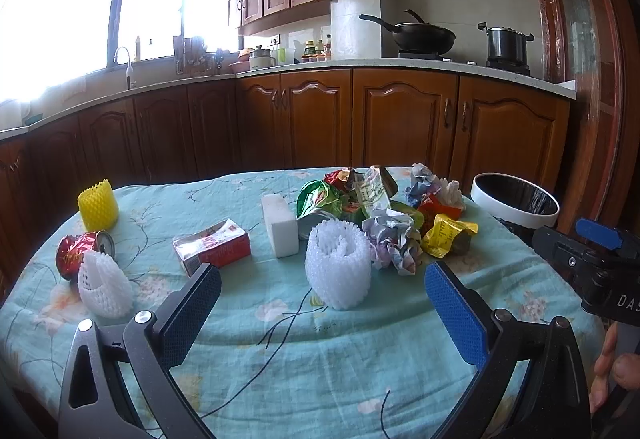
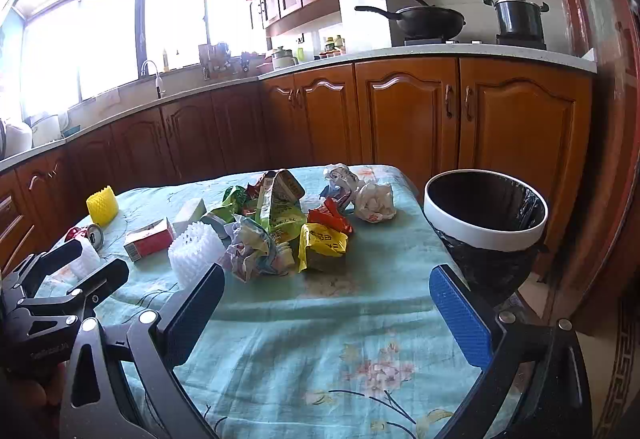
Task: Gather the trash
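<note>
Both tongs [image 1: 322, 313] [image 2: 326, 313] gape over trash pile [image 2: 280, 227], bin [image 2: 486, 235] beside tbl.

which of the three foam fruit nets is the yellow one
The yellow foam net standing at the table's far left corner, behind the crushed red can. The other two nets are white.

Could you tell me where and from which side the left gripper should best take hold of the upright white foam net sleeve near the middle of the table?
Probably across its round wall, about mid-height, coming in level from the near side. The white foam net sleeve stands upright, directly ahead of the open left gripper.
</note>
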Motion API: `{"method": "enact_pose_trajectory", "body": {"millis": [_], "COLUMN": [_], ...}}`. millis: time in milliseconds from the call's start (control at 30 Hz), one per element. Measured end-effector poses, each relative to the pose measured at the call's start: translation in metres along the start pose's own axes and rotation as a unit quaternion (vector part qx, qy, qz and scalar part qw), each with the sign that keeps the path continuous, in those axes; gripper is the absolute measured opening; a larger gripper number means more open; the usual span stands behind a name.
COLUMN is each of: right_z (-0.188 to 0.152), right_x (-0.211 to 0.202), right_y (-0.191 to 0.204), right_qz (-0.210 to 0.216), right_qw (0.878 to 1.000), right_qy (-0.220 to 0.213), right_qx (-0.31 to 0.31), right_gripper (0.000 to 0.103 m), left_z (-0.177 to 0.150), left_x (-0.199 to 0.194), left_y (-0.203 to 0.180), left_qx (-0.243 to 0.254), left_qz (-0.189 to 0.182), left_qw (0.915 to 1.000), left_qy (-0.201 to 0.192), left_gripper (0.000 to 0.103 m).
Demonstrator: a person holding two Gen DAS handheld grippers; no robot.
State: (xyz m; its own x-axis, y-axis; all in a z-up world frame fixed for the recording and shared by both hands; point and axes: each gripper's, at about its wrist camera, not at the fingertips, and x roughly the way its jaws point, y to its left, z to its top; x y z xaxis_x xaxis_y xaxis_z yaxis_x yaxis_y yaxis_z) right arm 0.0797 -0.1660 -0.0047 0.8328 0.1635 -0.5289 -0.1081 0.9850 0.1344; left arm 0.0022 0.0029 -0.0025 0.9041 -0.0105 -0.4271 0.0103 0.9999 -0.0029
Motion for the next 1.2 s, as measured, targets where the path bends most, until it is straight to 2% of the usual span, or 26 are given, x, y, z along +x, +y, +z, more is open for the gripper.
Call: {"method": "enact_pose_trajectory", "body": {"millis": [500, 1200], "right_z": [0.0006, 0.0023], "right_x": [-0.0044, -0.0051], "right_y": [0.0019, 0.0023], "right_qz": [0.002, 0.006], "right_qw": [1.000, 1.000], "right_qy": [-0.017, -0.018], "right_qx": [-0.002, -0.001], "right_gripper": [0.103, 0.103], "left_z": [0.0025, 0.0065], "left_x": [-0.0027, -0.0028], "left_y": [0.0035, 0.0023], "left_qx": [-0.010, -0.007], "left_qz": [0.000, -0.002], "left_qw": [0.9999, 0.9999], "left_qy": [-0.007, -0.010], "left_gripper": [0.102, 0.102]}}
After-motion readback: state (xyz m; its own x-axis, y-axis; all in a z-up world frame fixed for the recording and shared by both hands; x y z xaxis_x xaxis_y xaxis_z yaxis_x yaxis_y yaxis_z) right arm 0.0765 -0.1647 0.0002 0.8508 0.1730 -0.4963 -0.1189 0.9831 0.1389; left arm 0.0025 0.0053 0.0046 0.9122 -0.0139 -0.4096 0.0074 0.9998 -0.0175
